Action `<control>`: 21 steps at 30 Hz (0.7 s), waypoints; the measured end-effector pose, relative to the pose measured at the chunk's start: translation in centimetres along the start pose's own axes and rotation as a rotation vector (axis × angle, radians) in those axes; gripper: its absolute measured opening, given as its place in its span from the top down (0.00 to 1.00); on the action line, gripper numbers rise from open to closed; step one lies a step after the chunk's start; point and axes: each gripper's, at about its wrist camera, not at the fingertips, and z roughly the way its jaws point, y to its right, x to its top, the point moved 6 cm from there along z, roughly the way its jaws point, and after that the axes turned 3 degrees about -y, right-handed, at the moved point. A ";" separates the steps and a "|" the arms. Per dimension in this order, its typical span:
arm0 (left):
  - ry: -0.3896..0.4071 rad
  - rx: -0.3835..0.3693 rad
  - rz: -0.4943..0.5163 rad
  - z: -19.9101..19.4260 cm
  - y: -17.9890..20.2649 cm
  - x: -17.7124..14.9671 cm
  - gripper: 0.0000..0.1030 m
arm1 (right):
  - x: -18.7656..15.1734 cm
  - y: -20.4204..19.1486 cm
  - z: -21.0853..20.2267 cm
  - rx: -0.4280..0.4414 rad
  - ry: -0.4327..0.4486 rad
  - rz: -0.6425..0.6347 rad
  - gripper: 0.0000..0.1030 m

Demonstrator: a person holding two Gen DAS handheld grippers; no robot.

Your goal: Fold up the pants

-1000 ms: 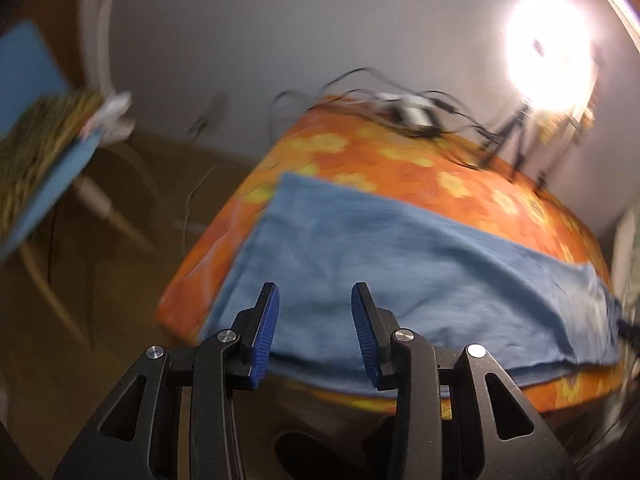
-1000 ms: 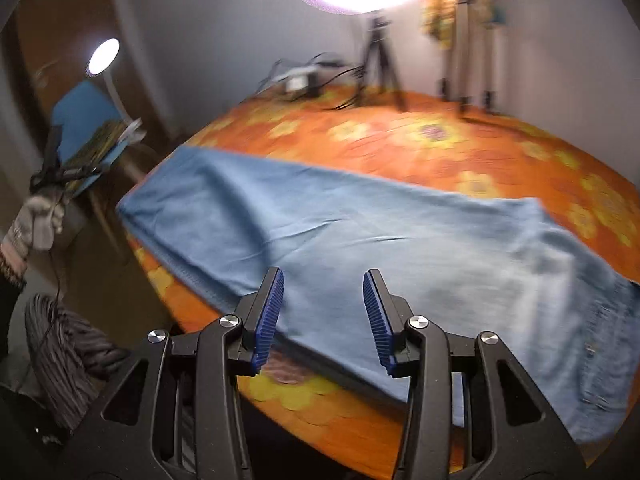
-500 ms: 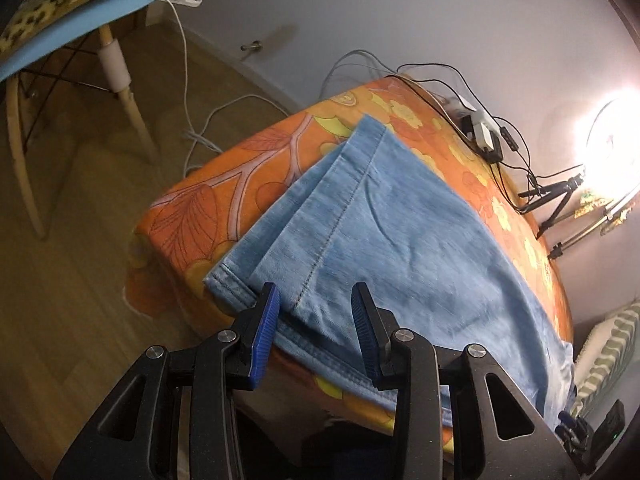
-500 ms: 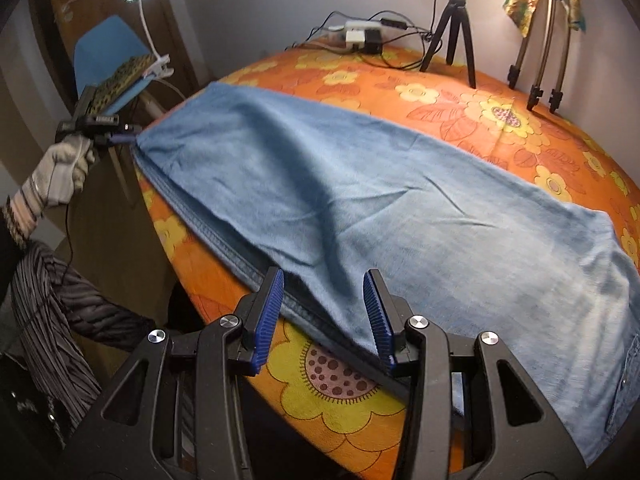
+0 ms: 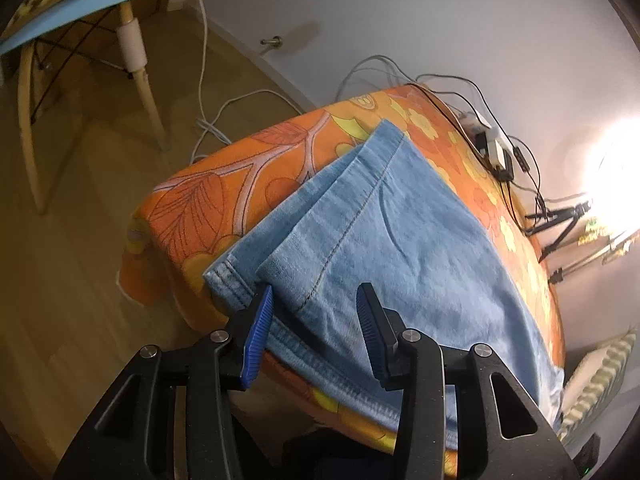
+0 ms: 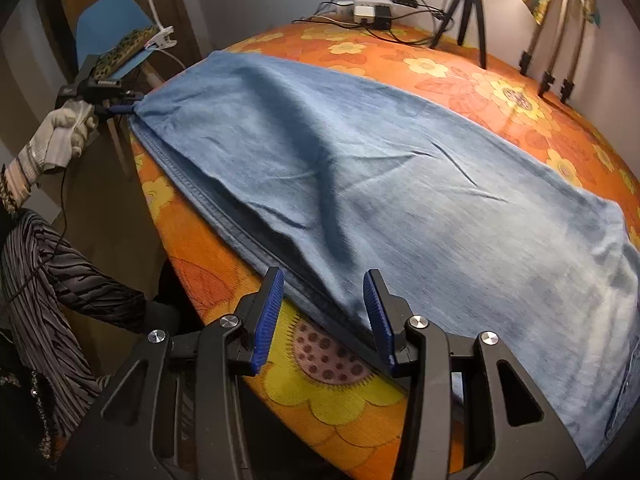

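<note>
Left gripper (image 5: 316, 316) is hovering over the table's near corner, jaws opening, pads not pressing anything. Light-blue pants (image 5: 384, 248) are lying on the orange floral tablecloth (image 5: 208, 208), hem end at that corner, layers slightly offset. Power strip with cables (image 5: 492, 148) is sitting at the far edge. Blue chair (image 5: 80, 16) is standing on the floor, well apart.

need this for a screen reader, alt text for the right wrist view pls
Light blue jeans lie flat along an orange flowered tablecloth. The open right gripper straddles their near edge; the left gripper, in a gloved hand, is at the hem end.
</note>
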 end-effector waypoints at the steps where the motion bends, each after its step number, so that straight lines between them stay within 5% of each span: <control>1: 0.002 0.001 -0.010 0.1 -0.1 0.0 0.60 | 0.2 -0.4 0.1 -0.002 0.000 -0.013 0.58; 11: 0.046 0.117 0.068 0.3 0.9 -0.1 0.82 | 1.2 -2.5 2.2 -0.029 -0.026 -0.092 0.58; 18: 0.085 0.125 0.095 -0.4 1.5 0.4 0.88 | 1.7 -2.7 3.4 -0.041 -0.040 -0.114 0.69; 21: 0.088 0.127 0.098 -0.3 1.4 0.4 0.89 | 1.9 -2.6 3.8 -0.056 -0.036 -0.120 0.82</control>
